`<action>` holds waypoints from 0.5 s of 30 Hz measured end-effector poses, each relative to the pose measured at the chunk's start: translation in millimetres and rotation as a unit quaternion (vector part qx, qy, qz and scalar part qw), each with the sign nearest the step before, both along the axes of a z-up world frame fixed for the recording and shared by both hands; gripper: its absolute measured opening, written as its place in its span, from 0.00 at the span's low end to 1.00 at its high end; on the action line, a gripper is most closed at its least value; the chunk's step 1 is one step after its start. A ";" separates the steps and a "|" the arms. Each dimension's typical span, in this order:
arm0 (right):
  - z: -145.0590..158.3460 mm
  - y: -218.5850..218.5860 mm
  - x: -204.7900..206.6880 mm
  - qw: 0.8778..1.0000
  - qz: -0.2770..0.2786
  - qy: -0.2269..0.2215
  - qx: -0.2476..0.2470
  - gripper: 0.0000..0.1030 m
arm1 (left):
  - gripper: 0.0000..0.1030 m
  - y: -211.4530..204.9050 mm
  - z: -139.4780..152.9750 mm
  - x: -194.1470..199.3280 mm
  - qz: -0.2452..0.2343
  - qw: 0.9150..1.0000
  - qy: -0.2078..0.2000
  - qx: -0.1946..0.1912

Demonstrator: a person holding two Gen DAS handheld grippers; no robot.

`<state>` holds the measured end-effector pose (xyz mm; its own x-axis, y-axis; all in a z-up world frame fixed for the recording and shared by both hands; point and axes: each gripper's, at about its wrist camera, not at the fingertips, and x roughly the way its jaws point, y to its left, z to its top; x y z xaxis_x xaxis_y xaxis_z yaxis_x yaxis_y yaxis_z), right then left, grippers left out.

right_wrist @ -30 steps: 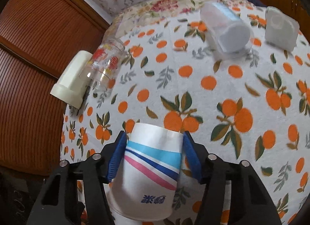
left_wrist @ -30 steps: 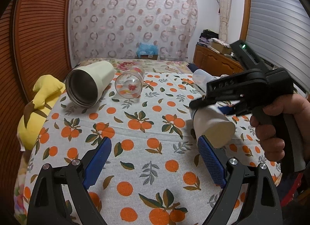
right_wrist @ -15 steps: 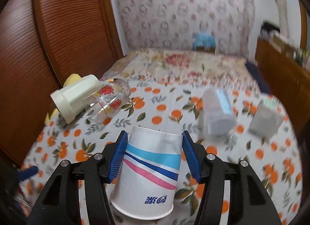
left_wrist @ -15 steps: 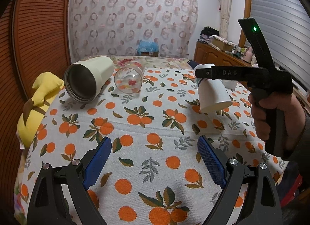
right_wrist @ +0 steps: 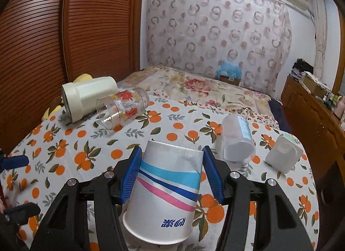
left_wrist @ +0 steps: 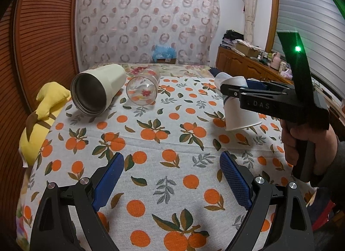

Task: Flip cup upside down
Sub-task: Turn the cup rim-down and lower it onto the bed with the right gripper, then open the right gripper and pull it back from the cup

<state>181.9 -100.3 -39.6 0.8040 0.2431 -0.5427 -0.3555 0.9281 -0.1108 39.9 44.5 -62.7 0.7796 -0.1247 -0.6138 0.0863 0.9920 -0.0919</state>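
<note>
A white paper cup (right_wrist: 166,194) with blue and pink stripes is held mouth-down, slightly tilted, between the blue pads of my right gripper (right_wrist: 171,173). In the left wrist view the cup (left_wrist: 239,112) hangs at the table's right side, its rim close to the orange-print cloth (left_wrist: 151,143); I cannot tell if it touches. My left gripper (left_wrist: 171,177) is open and empty, low over the front of the table, well apart from the cup.
A cream steel tumbler (left_wrist: 97,91) and a printed glass (left_wrist: 143,89) lie on their sides at the back left. A frosted plastic cup (right_wrist: 237,141) lies on its side and a white square container (right_wrist: 283,153) sits at the right. A yellow plush (left_wrist: 41,117) lies off the left edge.
My right gripper has turned the paper cup from lying sideways to mouth-down and levelled out over the table. The left gripper has stayed open in place.
</note>
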 end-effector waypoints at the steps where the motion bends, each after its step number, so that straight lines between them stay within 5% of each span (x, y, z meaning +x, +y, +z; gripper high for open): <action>1: 0.1 -0.3 -1.2 1.000 0.000 -0.002 -0.002 0.58 | 0.84 0.4 0.5 0.2 0.000 1.000 0.000 0.000; 15: -3.6 -8.6 -44.6 1.000 0.007 -0.009 0.002 0.56 | 0.84 -1.5 5.7 1.3 0.002 1.000 -0.008 0.002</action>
<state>137.3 -108.9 -43.2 0.8104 0.2560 -0.5269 -0.3661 0.9235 -0.1144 41.1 43.1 -57.0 0.7898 -0.1199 -0.6016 0.0841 0.9926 -0.0873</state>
